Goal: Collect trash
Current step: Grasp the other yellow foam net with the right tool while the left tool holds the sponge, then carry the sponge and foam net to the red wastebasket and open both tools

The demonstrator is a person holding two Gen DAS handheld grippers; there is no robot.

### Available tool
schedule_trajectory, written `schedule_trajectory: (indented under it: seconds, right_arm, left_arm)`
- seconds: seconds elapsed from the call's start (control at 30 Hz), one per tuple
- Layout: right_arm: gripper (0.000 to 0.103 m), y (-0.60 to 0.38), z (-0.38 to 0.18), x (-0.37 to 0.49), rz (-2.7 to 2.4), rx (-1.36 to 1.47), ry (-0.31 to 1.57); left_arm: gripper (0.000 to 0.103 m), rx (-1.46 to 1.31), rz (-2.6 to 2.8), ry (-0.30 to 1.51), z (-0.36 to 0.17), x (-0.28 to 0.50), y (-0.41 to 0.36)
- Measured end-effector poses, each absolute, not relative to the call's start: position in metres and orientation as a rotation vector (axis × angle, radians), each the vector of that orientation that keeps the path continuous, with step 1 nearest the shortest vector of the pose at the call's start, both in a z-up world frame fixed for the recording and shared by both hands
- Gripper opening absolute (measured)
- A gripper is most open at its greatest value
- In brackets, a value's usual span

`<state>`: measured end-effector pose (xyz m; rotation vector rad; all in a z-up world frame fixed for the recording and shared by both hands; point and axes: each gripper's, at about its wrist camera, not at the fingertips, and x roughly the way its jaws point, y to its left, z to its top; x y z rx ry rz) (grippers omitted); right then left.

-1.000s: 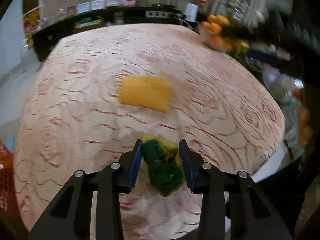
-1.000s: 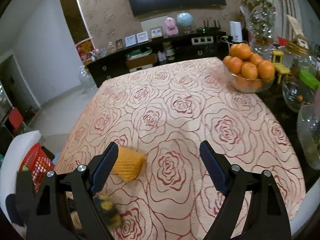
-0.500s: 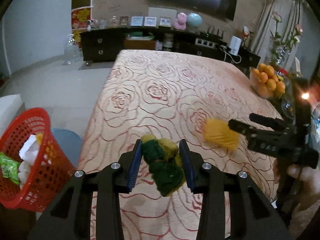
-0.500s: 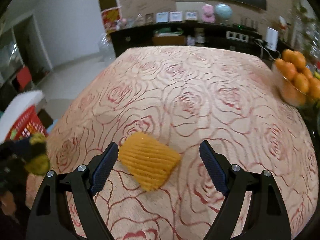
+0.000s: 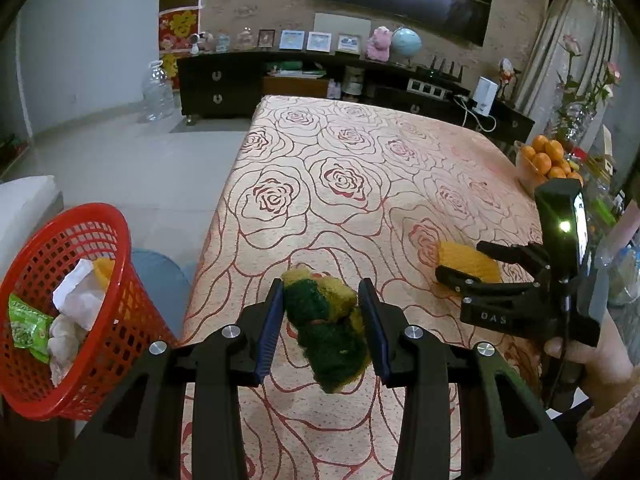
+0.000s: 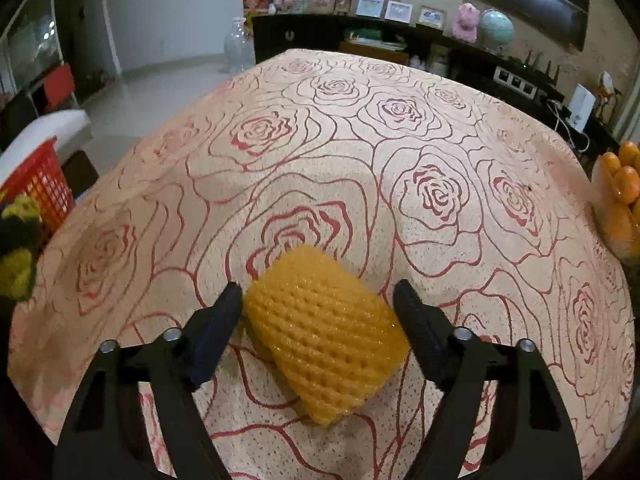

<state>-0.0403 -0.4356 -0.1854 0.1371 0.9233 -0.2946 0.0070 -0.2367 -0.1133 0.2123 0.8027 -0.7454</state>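
My left gripper is shut on a green and yellow scouring sponge wad, held above the near left part of the rose-patterned table. A red mesh basket with wrappers and paper stands on the floor to the left. The sponge and the basket also show at the left edge of the right wrist view. My right gripper straddles a yellow foam fruit net lying on the table. Its jaws are closing and the pads stand just beside the net. From the left wrist view, that gripper sits around the net.
A bowl of oranges and glassware stand along the table's right edge. A hand holds the right gripper. A blue stool and a white seat sit by the basket. A dark sideboard runs along the far wall.
The left gripper has swung left with the sponge, bringing the basket into view. The right gripper has dropped over the yellow net and its jaws have narrowed around it.
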Motion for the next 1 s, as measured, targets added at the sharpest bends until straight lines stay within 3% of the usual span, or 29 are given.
schedule_trajectory:
  seconds: [0.1, 0.3, 1.0]
  right_arm:
    - [0.055, -0.436, -0.184, -0.045, -0.288, 0.135, 0.933]
    - [0.043, -0.444, -0.181, -0.057, -0.322, 0.183, 0.920]
    - [0.042, -0.409, -0.073, -0.089, -0.343, 0.180, 0.619]
  left_arm:
    - [0.036, 0.211, -0.742, 0.798, -0.112, 0.007, -0.238]
    - [0.036, 0.221, -0.722, 0.780, -0.111, 0.005, -0.238]
    - [0.037, 0.223, -0.645, 0.610, -0.064, 0.003, -0.223]
